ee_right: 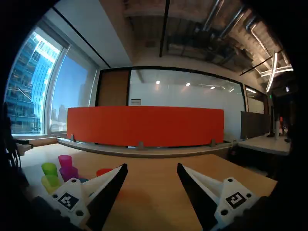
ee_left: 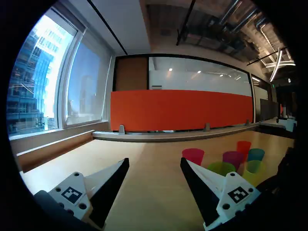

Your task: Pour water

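Coloured cups (ee_left: pixel 232 157): clustered upright on the wooden table (ee_left: pixel 115 154), ahead-right of the left gripper (ee_left: pixel 154 159); low at left in the right gripper view.
Left gripper fingers: spread wide, holding nothing, clear of the cups.
Right gripper (ee_right: pixel 152 165) fingers: spread wide, empty.
Backdrop: orange partition (ee_left: pixel 181 109) along the table's far edge.

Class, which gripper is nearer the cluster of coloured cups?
Left. The cups stand large just past the left gripper, at its right finger; from the right gripper they look smaller, farther off at left.
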A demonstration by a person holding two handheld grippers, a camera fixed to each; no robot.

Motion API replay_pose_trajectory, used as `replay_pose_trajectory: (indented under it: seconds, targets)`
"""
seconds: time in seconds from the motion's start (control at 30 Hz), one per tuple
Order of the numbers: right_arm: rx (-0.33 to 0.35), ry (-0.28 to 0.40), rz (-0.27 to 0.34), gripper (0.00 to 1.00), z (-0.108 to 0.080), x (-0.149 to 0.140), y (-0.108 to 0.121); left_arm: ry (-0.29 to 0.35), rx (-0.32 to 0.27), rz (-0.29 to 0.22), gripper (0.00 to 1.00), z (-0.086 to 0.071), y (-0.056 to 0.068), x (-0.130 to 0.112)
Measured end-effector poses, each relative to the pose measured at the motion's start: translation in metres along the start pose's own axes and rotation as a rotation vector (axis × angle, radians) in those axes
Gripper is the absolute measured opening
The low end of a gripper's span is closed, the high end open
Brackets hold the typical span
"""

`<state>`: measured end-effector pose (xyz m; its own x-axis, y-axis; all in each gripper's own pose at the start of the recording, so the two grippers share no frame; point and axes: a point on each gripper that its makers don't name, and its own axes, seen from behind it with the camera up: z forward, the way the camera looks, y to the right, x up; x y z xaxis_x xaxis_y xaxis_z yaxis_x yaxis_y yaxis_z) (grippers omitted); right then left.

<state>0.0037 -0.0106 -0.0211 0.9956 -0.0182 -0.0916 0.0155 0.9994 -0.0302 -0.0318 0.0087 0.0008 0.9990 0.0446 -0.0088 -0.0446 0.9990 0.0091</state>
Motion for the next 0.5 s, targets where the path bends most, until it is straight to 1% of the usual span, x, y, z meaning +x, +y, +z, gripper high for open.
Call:
replay_pose_trajectory:
  seconds: [0.3, 0.5]
  targets:
    - [0.000, 0.017, 0.026, 0.99, 0.002, -0.005, 0.006, 0.000, 0.000, 0.000, 0.99, 0.000, 0.000, 0.000]
    - [0.000, 0.011, 0.039, 0.99, 0.006, -0.012, 0.007, 0.000, 0.000, 0.000, 0.99, 0.000, 0.000, 0.000]
